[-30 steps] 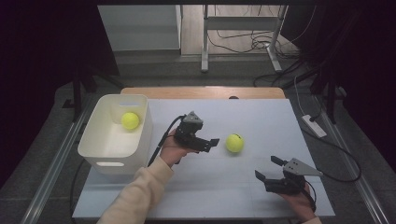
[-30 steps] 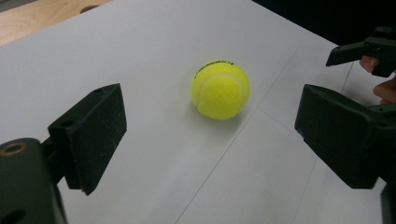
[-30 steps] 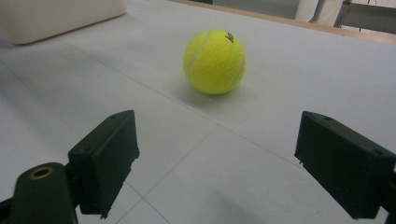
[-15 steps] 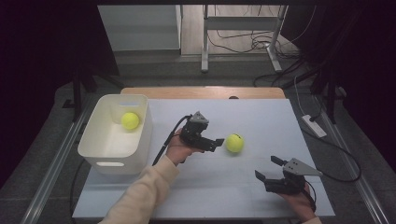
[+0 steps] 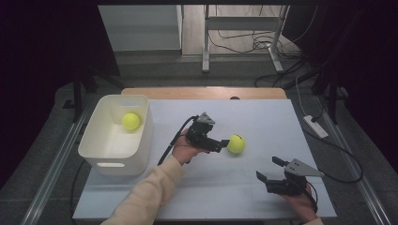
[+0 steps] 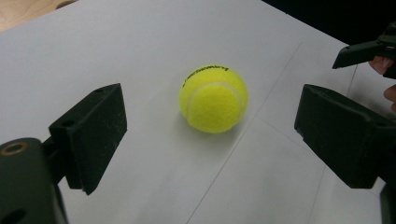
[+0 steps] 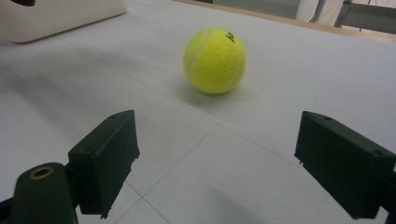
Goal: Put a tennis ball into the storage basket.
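Note:
A yellow tennis ball [image 5: 235, 143] lies on the white table sheet near the middle. My left gripper [image 5: 222, 143] is just to its left, pointing at it. In the left gripper view the ball [image 6: 213, 99] sits a little beyond the wide-apart jaws of the open left gripper [image 6: 215, 137], and no pad touches it. My right gripper [image 5: 267, 168] rests open near the table's front right, aimed at the same ball [image 7: 215, 60], which is well ahead of its jaws [image 7: 229, 161]. A second tennis ball [image 5: 131, 121] lies inside the white bin [image 5: 141, 140].
The white bin stands at the table's left, and its corner [image 7: 56, 16] shows in the right gripper view. One jaw of the right gripper [image 6: 359, 53] appears at the top right of the left gripper view. A cable trails from the left gripper [image 5: 171, 143] towards the front.
My left gripper has crept a little to the right, closer to the ball on the table. The right gripper and both balls have stayed put.

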Demonstrator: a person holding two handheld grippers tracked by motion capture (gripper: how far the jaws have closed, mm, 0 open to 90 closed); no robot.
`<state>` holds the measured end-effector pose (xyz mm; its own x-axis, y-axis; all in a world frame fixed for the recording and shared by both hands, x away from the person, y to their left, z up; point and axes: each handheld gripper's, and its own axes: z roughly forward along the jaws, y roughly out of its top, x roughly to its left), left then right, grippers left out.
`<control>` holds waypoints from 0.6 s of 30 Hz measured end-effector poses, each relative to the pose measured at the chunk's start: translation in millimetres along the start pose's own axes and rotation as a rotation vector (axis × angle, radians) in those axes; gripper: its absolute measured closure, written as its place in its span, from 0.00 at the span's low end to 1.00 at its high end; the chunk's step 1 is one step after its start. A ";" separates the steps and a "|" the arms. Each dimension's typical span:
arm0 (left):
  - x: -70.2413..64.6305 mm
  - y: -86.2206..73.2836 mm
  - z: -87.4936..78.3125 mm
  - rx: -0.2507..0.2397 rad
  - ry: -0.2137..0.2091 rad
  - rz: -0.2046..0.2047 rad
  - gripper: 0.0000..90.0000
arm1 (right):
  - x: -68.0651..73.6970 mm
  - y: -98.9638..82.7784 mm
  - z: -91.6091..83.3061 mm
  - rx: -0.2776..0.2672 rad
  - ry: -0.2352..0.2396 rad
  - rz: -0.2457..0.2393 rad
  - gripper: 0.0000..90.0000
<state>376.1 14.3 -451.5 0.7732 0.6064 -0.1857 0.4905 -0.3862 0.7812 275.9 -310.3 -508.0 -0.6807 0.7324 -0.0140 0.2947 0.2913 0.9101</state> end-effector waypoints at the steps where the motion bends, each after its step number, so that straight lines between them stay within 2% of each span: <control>1: 0.2 0.2 0.9 0.001 -0.002 -0.001 0.12 | 0.1 0.0 0.0 0.000 0.000 0.000 0.15; 11: -0.8 1.3 12.2 0.019 0.000 0.009 0.11 | 0.1 0.1 -0.1 -0.002 0.001 0.000 0.15; 18: -2.2 1.9 22.4 0.030 -0.012 0.014 0.11 | 0.1 0.1 0.0 -0.002 0.000 0.000 0.15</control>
<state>384.3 -3.4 -463.0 0.7846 0.5926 -0.1824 0.4914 -0.4149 0.7657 275.9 -310.2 -508.0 -0.6810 0.7321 -0.0139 0.2931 0.2899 0.9111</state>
